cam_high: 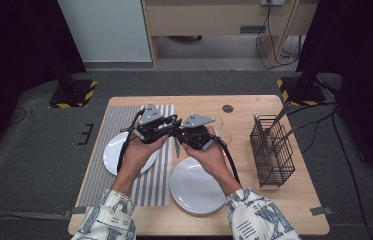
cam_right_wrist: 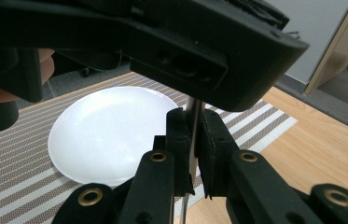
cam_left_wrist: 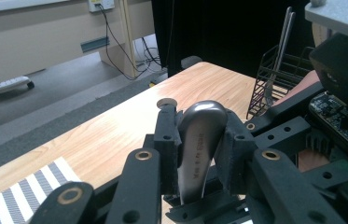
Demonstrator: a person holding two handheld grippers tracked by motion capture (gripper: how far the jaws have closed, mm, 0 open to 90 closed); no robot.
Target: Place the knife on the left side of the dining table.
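Note:
A metal knife (cam_high: 177, 149) hangs between my two grippers above the middle of the table. My left gripper (cam_high: 172, 130) comes in from the left. In the left gripper view its pads are shut (cam_left_wrist: 203, 122) on the knife's rounded steel handle (cam_left_wrist: 199, 154), which stands upright between them. My right gripper (cam_high: 180, 138) meets it from the right. In the right gripper view its pads (cam_right_wrist: 193, 126) clamp the thin blade (cam_right_wrist: 193, 105) edge-on, and the left gripper's black body (cam_right_wrist: 185, 51) looms just above.
One white plate (cam_high: 113, 156) lies on a striped placemat (cam_high: 124, 120) at the left, seen too in the right gripper view (cam_right_wrist: 111, 135). A second white plate (cam_high: 196, 189) sits near the front edge. A black wire cutlery rack (cam_high: 272, 150) holding utensils stands at the right (cam_left_wrist: 274, 79).

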